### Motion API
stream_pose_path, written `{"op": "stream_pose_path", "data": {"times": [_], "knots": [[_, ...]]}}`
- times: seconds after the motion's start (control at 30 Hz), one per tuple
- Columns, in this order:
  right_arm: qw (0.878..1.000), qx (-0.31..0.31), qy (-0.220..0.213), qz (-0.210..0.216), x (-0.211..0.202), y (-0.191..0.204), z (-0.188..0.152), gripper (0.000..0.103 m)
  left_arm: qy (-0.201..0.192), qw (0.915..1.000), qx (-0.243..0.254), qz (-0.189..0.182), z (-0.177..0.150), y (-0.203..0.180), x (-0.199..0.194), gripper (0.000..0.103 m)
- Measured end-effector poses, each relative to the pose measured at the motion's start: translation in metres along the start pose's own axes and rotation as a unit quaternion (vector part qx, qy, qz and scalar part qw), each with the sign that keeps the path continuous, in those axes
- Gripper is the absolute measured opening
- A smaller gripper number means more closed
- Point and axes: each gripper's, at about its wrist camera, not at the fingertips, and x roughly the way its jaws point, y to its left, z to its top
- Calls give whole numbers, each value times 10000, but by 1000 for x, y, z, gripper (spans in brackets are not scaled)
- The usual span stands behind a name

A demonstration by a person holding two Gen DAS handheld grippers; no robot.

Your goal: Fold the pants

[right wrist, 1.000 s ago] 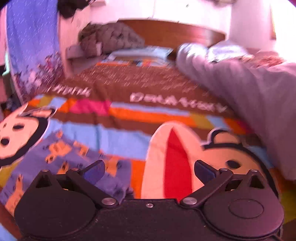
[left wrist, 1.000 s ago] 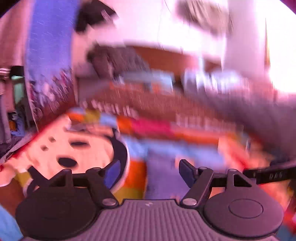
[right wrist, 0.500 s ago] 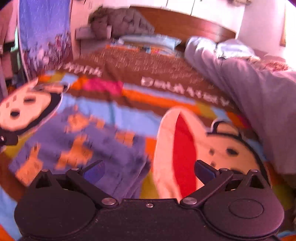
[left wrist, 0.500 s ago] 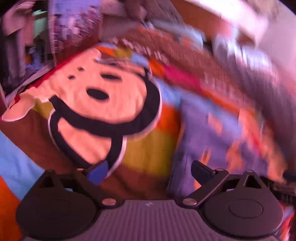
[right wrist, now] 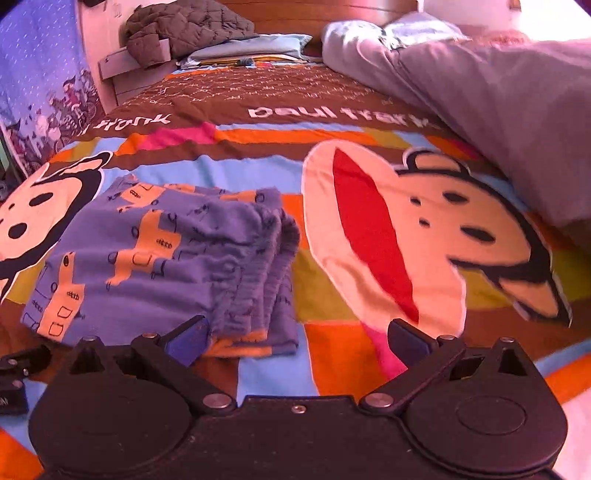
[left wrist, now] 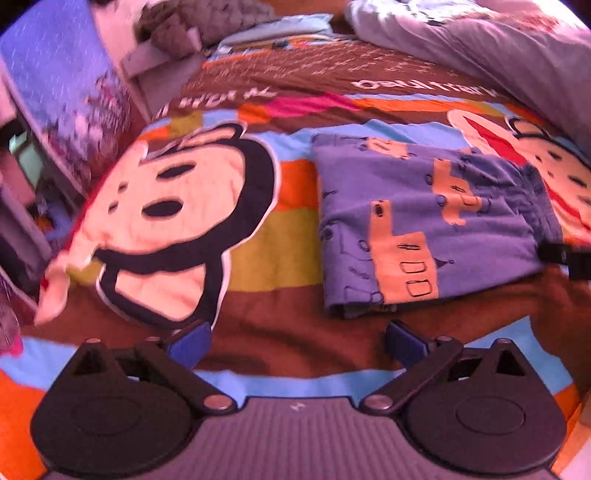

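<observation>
Fingers of the left gripper [left wrist: 297,338] stand wide apart over the bedspread [left wrist: 266,332], gripping nothing; the right gripper [right wrist: 295,338] is equally wide and empty. Just beyond lie the pants [left wrist: 424,221], a blue folded stack with orange prints, resting flat near the bed's near edge between 2 cartoon faces. The right view alone shows the layered waistbands [right wrist: 273,258] piled on the stack's right side; the left view alone shows the folded edge on its left. Farther off, a grey duvet [right wrist: 498,96] lies along the right edge and a quilted jacket [right wrist: 184,26] sits at the headboard. Half a second earlier the left view was blurred and tilted; it has levelled, and both grippers have backed away from the stack.
</observation>
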Motion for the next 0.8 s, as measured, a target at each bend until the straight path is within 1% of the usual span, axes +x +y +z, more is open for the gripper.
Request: {"op": "stream_pose_path", "data": {"times": [0.07,0.1,0.2,0.33,0.43,0.53,0.57,0.6,0.63,0.67,0.7,0.73,0.77,0.8], "knots": [[9996,252,33,89,0,-7,-7,102,156,9995,-273,-69,1,11,6,103],[9994,334,-18,116,-1,-8,-11,102,261,9988,-394,-90,1,16,8,103],[9997,240,-84,53,-4,-4,-14,102,345,9977,-575,-139,3,22,11,103],[9998,-21,-115,-128,-5,6,-17,102,348,9980,-521,-77,4,24,11,103],[9997,-167,-75,-160,-5,10,-18,102,366,9985,-365,-193,9,30,8,103],[9994,-312,146,-27,-9,10,-17,102,179,9986,-412,-294,13,46,0,103],[9994,-312,142,103,-15,8,-16,102,137,9980,-504,-347,15,53,-1,103],[9990,-254,-46,356,-25,3,-16,102,102,9965,-673,-479,17,62,-1,103],[9965,-203,-386,709,-37,-3,-15,102,73,9919,-984,-798,19,74,0,103],[9927,-216,-674,975,-47,-7,-14,102,58,9860,-1247,-1104,20,82,1,103],[9893,-294,-885,1122,-53,-10,-11,102,11,9766,-1572,-1470,21,91,3,103],[9867,-415,-1036,1179,-56,-11,-6,102,-102,9634,-1941,-1845,22,99,4,103],[9840,-544,-1159,1242,-56,-12,0,102,-182,9537,-2190,-2051,23,104,7,103],[9809,-665,-1262,1325,-52,-13,6,102,-236,9465,-2396,-2146,24,106,11,103]]}}
